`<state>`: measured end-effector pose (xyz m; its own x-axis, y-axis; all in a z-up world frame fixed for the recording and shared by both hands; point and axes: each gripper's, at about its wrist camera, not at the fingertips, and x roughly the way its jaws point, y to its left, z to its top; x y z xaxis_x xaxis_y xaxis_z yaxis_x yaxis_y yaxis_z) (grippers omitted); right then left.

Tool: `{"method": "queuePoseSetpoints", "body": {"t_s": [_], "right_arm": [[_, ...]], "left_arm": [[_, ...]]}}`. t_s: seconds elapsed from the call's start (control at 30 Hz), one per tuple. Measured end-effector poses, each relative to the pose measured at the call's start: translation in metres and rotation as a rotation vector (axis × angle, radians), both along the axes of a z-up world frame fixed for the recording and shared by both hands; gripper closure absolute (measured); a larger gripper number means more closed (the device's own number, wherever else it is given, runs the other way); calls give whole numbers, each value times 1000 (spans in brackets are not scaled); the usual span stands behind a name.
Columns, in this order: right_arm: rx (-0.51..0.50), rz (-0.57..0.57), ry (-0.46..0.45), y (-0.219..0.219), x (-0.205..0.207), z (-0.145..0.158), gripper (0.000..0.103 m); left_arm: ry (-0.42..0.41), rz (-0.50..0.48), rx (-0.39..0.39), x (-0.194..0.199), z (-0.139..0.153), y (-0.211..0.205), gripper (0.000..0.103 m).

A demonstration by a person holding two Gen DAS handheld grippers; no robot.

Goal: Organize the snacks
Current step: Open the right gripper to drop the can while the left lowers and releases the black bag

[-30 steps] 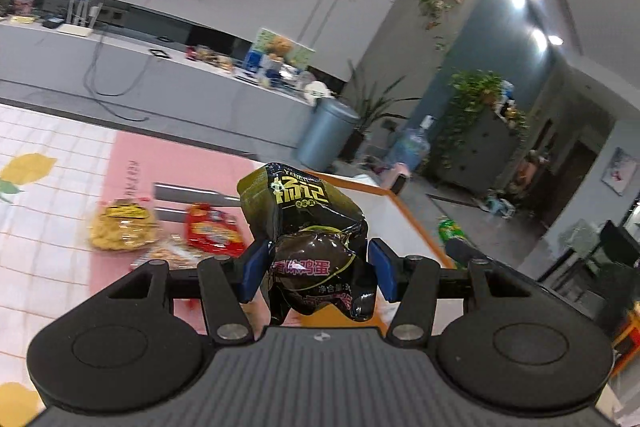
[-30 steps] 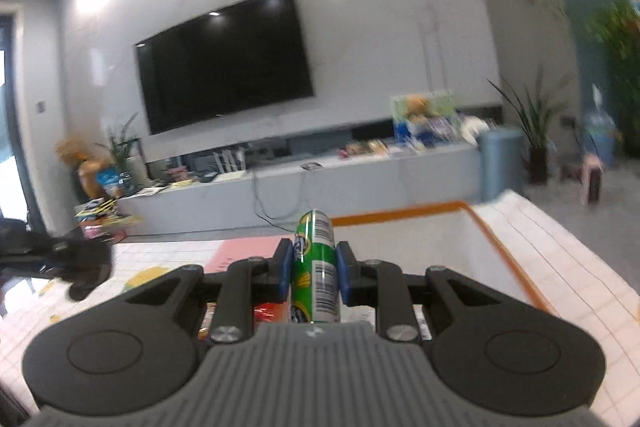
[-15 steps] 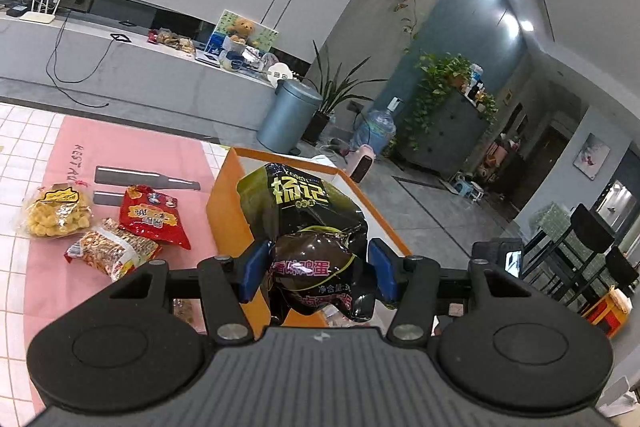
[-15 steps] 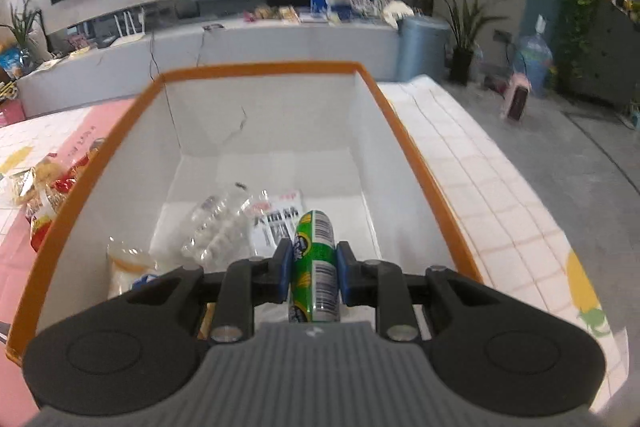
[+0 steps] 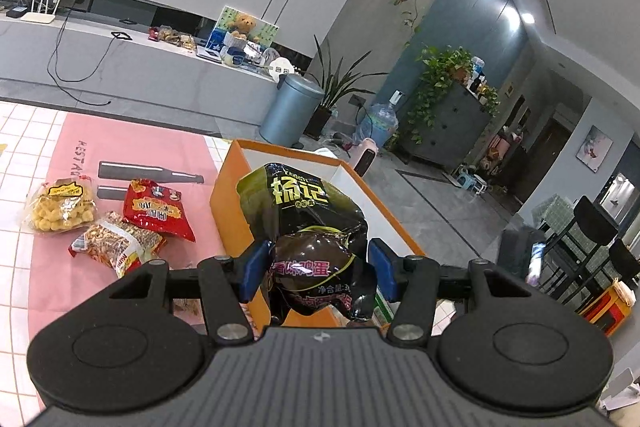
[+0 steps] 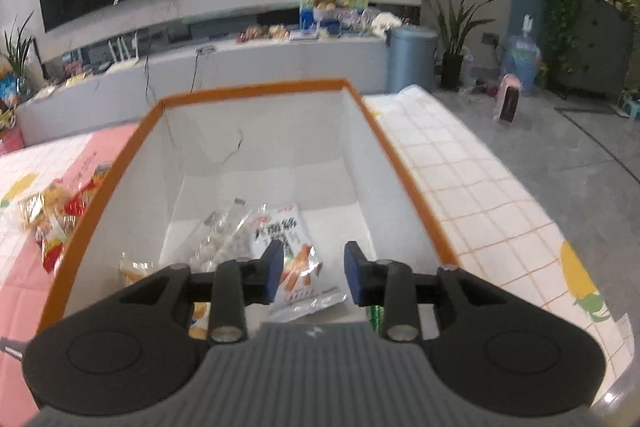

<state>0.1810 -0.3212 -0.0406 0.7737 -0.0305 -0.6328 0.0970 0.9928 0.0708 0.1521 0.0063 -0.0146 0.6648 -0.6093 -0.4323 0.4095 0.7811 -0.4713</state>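
Left claw point(image 5: 316, 277) pinches my dark egg pouch point(image 5: 308, 227) over the orange box point(image 5: 228, 195); right claw point(image 6: 314, 277) is opening, nothing between its pads. Box walls ring the white packet point(image 6: 290, 259) below. Bench point(image 5: 24, 123) snacks point(image 5: 154, 209) sit at nine o'clock.

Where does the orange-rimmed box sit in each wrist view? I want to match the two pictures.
Left wrist view: orange-rimmed box at centre, mostly behind the dark snack pouch, right of the pink mat.
Right wrist view: orange-rimmed box fills the middle, open and seen from above.
Shared landmark: blue-grey bin beyond the box.
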Motion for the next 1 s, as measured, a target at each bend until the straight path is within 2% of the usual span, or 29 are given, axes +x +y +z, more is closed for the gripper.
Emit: {"method": "queuePoseSetpoints", "body": {"t_s": [0.2, 0.4, 0.5, 0.63, 0.77, 0.87, 1.0], "right_arm": [[96, -56, -97, -25, -16, 18, 68], [234, -172, -130, -53, -23, 16, 68], [241, -196, -127, -58, -26, 16, 68], [233, -223, -124, -62, -29, 18, 68], [261, -247, -152, -73, -33, 21, 62], [272, -275, -144, -80, -34, 19, 62], [264, -298, -131, -86, -37, 18, 62]], "left_arm": [[13, -14, 35, 2, 4, -24, 40], [11, -29, 37, 12, 9, -65, 40], [12, 3, 36, 19, 11, -86, 40], [68, -21, 59, 33, 3, -116, 40], [133, -57, 112, 47, -9, -147, 40], [173, -55, 201, 56, -20, -169, 41], [233, -77, 267, 67, -34, -195, 41]]}}
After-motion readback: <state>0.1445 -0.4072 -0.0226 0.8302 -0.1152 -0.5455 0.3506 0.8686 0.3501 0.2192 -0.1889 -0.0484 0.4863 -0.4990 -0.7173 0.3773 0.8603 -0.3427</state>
